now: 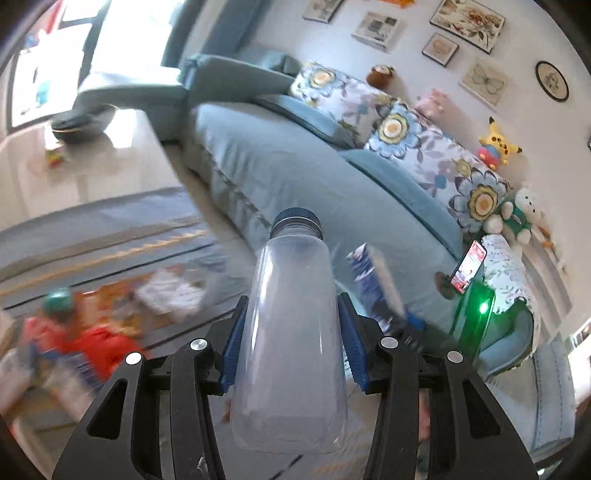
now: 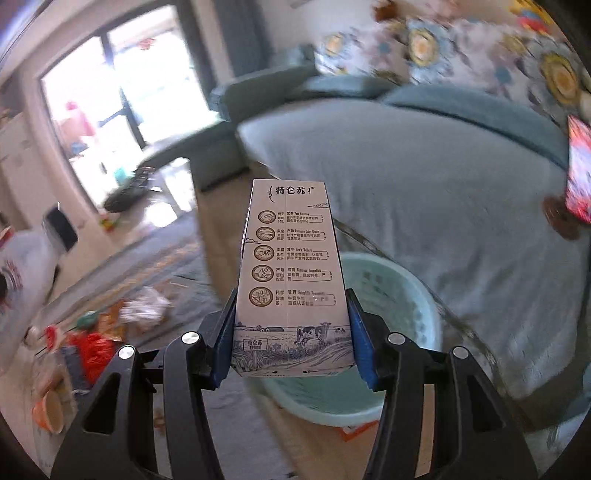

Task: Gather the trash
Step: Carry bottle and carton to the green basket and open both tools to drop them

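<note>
The left gripper [image 1: 291, 332] clenches a clear empty plastic bottle [image 1: 291, 343] with a dark blue cap [image 1: 296, 218], its blue pads pressed to both sides and the cap pointing away. The right gripper [image 2: 290, 332] grasps a milk carton [image 2: 290, 277] the same way, held upright between its pads; in the left view this carton [image 1: 373, 280] shows just right of the bottle.

Below and behind the carton sits a pale green basin [image 2: 402, 295], close to the near edge of a blue sofa [image 1: 295, 162] that fills the far side. Flowered cushions [image 1: 417, 147] and plush toys [image 1: 498, 142] line the sofa's back, framed pictures [image 1: 467, 22] hang on the wall above, and a phone [image 1: 468, 266] with a lit screen stands propped at right. On the rug [image 1: 92, 229] at left lies a blurred heap of wrappers and litter [image 2: 110, 328].

The carton carries Chinese characters 特仑苏 at the top, five round icons with small text, and a cow drawing near the bottom
</note>
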The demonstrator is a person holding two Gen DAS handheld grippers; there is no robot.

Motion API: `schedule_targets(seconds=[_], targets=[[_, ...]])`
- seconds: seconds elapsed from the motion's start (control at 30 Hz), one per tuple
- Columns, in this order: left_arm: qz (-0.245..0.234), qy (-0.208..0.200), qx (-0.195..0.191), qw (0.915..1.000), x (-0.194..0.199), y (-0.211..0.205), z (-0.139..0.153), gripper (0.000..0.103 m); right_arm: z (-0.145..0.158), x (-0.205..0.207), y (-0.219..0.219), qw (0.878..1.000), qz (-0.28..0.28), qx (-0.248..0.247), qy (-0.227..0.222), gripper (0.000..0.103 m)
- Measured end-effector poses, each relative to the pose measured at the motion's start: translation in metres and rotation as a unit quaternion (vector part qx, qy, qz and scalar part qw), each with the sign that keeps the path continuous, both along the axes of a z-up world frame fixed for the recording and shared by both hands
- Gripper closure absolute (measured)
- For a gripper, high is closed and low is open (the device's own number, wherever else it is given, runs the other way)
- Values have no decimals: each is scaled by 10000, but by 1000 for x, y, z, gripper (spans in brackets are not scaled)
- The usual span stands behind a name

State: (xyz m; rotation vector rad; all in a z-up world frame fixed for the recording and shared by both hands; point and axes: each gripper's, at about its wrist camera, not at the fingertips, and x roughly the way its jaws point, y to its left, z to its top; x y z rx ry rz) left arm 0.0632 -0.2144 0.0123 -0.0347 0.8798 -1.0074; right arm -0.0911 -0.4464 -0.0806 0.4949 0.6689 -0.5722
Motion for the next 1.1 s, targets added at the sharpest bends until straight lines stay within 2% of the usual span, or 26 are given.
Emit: schedule_targets(seconds=[0.1, 0.2, 0.4, 0.5, 0.57, 0.67, 0.87, 0.97, 1.1], targets=[[-263, 237, 211, 9991, 4, -49, -32, 58, -29, 2, -15, 9982, -355, 268, 406, 53], [-428, 462, 534, 9966, 4, -88, -65, 58, -52, 0, -27, 9946, -590, 590, 618, 53], [-454, 744, 752, 9934, 14, -129, -110, 57, -76, 7, -36, 9904, -721, 762, 898, 52], [-410, 837, 852, 9920, 21, -135, -126, 50, -82, 11, -39, 9900, -676, 771, 970, 51], [-370, 912, 811, 9918, 24, -130, -124, 43, -83, 10, -40, 9898, -671, 775, 992, 50], [-355, 782, 718, 9937, 27, -115, -116, 37, -83, 6, -39, 9904, -622, 834, 908, 49], [-297, 648, 546, 9960, 21, -79, -91, 36, -66, -1, -22, 9939, -401, 703, 755, 49], [-190, 450, 382, 9981, 12, -50, -66, 36, -42, 1, -4, 9968, -164, 567, 532, 49], [79, 187, 51, 9998, 1, -4, -31, 36, 2, 9, 38, 9990, 415, 157, 15, 49]])
